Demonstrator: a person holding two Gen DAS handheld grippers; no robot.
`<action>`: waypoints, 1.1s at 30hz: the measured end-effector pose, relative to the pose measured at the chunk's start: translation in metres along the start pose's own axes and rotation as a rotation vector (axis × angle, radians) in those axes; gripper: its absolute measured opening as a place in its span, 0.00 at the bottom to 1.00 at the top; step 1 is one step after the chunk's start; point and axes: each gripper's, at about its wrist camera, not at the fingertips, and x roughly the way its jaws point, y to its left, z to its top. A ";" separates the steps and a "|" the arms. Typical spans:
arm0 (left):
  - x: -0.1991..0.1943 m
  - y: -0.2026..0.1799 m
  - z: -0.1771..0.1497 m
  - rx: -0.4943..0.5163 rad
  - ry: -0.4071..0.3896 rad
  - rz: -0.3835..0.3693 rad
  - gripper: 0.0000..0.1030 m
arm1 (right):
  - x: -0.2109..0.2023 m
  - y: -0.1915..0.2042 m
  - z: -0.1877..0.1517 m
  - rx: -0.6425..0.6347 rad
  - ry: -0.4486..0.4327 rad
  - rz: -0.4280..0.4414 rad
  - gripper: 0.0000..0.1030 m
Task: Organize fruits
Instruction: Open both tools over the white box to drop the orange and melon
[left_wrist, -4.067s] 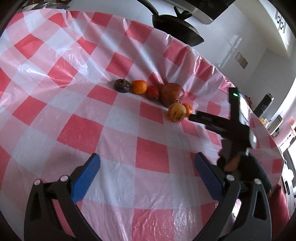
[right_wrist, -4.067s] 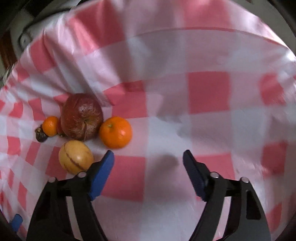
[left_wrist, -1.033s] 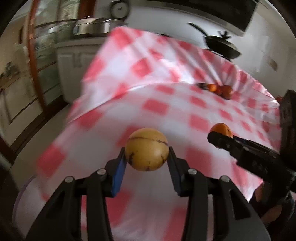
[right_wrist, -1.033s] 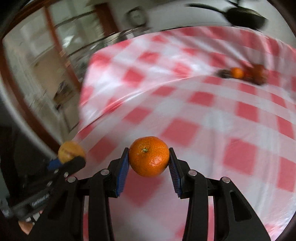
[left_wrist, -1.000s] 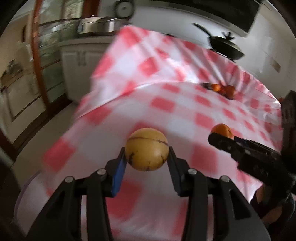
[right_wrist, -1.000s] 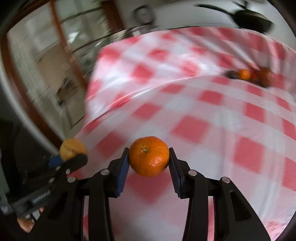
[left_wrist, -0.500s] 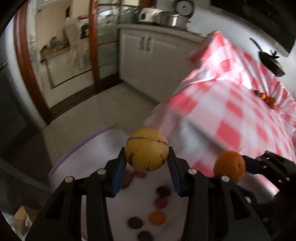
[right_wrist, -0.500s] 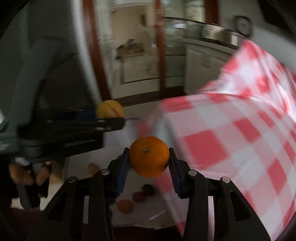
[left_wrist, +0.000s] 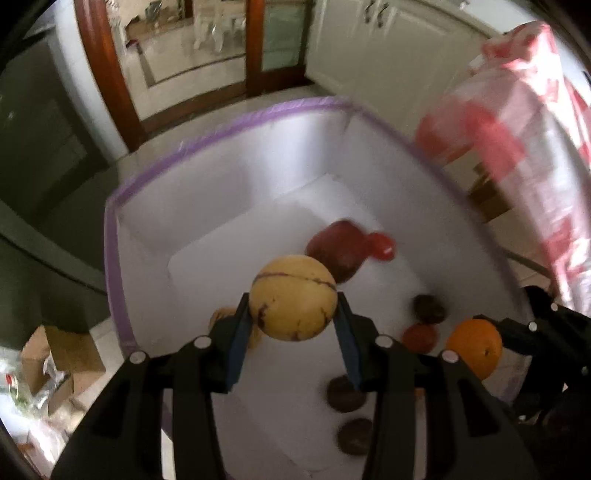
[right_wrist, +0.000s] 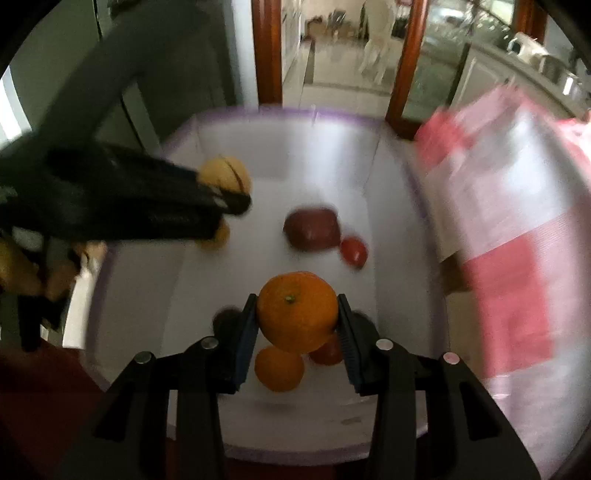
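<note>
Gripping a yellow round fruit with dark stripes (left_wrist: 292, 297), the left gripper (left_wrist: 291, 332) has its blue pads tight against both sides of it, jaws narrow. Right gripper (right_wrist: 297, 328) same story: pads clamped on an orange (right_wrist: 297, 311), stem end facing the camera.

Both point steeply down over a white bin with a purple rim (left_wrist: 229, 125) on the floor. Left gripper holds its fruit above the bin's middle; right gripper's orange hangs over the near part.

Already on the bin floor: a big dark red fruit (right_wrist: 312, 229) toward the far side, a small red one (right_wrist: 354, 251) just right of it, a second orange (right_wrist: 279, 368) directly under the held one, another red fruit (right_wrist: 328, 350) beside that, several dark brown ones (left_wrist: 345, 398) near, a yellowish one (left_wrist: 221, 317) at the left, mostly hidden behind the left gripper.

Red-and-white checked tablecloth (left_wrist: 535, 110) hangs just right of the bin. Brown cardboard boxes (left_wrist: 59, 354) on the floor at left. Wood-framed glass doors (left_wrist: 258, 40) beyond.
</note>
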 end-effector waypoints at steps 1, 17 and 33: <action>0.004 0.000 -0.003 -0.009 0.013 0.004 0.43 | 0.008 0.002 -0.002 -0.007 0.025 0.005 0.40; 0.025 0.007 -0.019 0.009 0.091 0.042 0.43 | 0.051 -0.016 -0.016 0.022 0.174 0.057 0.40; 0.037 0.001 -0.016 0.005 0.108 0.044 0.46 | 0.045 -0.016 -0.015 0.021 0.186 0.055 0.44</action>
